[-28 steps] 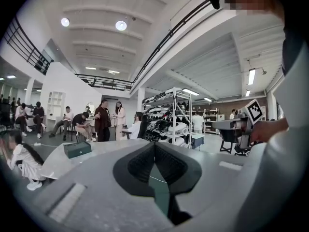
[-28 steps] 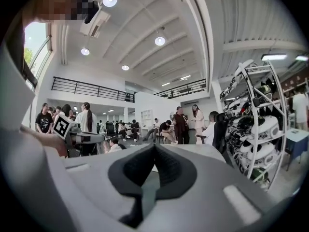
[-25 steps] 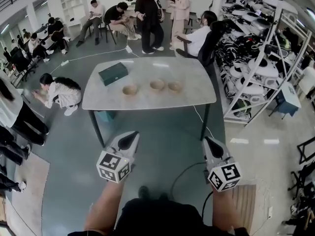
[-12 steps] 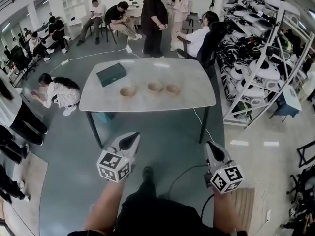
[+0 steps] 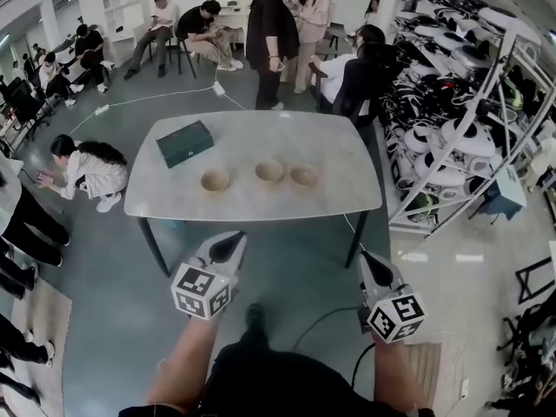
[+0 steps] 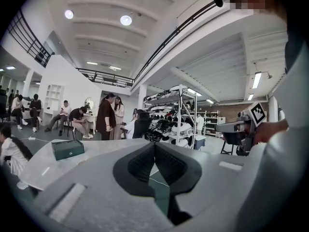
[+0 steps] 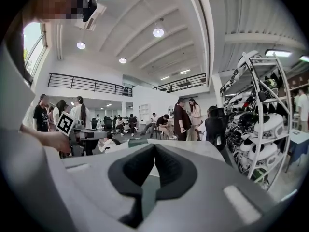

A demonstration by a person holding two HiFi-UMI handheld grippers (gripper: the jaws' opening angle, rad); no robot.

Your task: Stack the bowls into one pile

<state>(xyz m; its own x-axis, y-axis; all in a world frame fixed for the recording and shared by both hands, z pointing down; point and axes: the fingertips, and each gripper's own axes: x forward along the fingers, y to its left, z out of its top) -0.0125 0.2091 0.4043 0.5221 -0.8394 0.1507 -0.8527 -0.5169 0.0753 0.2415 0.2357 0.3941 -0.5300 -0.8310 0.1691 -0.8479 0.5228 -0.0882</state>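
Three tan bowls stand in a row on the grey table (image 5: 174, 202): a left bowl (image 5: 215, 180), a middle bowl (image 5: 269, 171) and a right bowl (image 5: 304, 175), each apart from the others. My left gripper (image 5: 234, 237) is shut and empty, held in the air short of the table's near edge. My right gripper (image 5: 364, 256) is likewise shut and empty, off the table's near right corner. In the left gripper view the jaws (image 6: 154, 145) meet tip to tip with the tabletop (image 6: 99, 148) beyond. The right gripper view shows its closed jaws (image 7: 154, 146) the same way.
A dark green box (image 5: 184, 142) lies on the table's far left. A person crouches on the floor at left (image 5: 87, 165). Several people stand and sit beyond the table (image 5: 271, 33). A white rack of gear (image 5: 460, 137) runs along the right. A cable (image 5: 330, 315) lies on the floor.
The table and bowls have come nearer and lower in the head view as I walked toward them. Both grippers stay shut and keep their places in the picture.
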